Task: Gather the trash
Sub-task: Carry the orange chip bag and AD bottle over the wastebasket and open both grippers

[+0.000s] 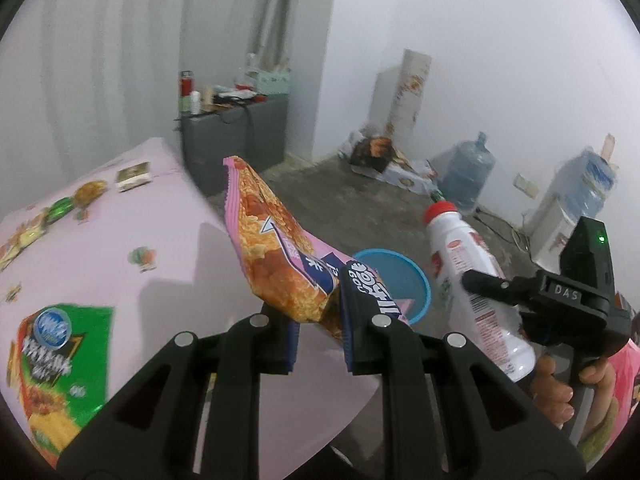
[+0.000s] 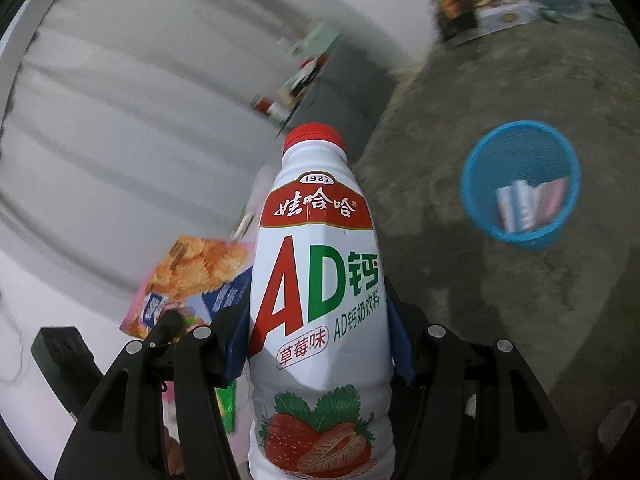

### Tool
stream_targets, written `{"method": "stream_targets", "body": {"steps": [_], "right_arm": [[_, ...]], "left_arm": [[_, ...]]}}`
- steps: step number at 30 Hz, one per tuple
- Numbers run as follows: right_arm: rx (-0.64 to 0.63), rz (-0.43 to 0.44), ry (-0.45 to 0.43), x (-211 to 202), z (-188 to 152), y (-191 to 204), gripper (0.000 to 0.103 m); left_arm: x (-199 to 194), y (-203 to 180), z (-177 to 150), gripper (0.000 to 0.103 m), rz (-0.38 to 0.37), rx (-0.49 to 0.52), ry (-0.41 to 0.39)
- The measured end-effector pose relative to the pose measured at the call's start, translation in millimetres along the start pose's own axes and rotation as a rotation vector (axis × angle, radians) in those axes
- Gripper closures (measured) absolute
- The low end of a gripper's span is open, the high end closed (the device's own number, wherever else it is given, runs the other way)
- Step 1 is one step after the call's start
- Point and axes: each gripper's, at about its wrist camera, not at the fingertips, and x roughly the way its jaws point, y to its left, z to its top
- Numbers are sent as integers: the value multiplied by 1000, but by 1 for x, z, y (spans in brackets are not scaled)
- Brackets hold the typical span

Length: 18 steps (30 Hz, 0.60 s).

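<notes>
My left gripper (image 1: 320, 312) is shut on the lower end of a pink and orange snack bag (image 1: 272, 240), which sticks up and to the left above the table edge. In the right wrist view the same snack bag (image 2: 192, 280) shows at the lower left. My right gripper (image 2: 318, 320) is shut on a white strawberry milk bottle (image 2: 320, 300) with a red cap, held upright. That bottle (image 1: 472, 280) also shows at the right of the left wrist view, with a person's hand (image 1: 556, 392) on the handle. A blue mesh bin (image 2: 520, 184) stands on the floor, holding a few wrappers.
A table with a pink cloth (image 1: 120, 240) carries a green snack packet (image 1: 60, 360) and several small wrappers. Behind stand a grey cabinet (image 1: 236, 136), cardboard boxes (image 1: 380, 156), a water jug (image 1: 468, 172) and a dispenser (image 1: 576, 200). The floor is bare concrete (image 2: 460, 320).
</notes>
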Motion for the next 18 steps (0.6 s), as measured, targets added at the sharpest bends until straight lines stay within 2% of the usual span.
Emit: {"method": "stream_targets", "body": {"steps": [4, 8, 14, 18], "right_arm": [[110, -84, -75, -23, 17, -53, 46], [213, -143, -99, -25, 23, -97, 46], [327, -153, -36, 10, 36, -145, 46], [367, -160, 11, 47, 62, -166, 46]], "left_arm": [[47, -30, 14, 88, -33, 71, 56], [100, -55, 22, 88, -73, 126, 140], [194, -86, 22, 87, -106, 207, 312], [241, -102, 24, 87, -113, 246, 369]]}}
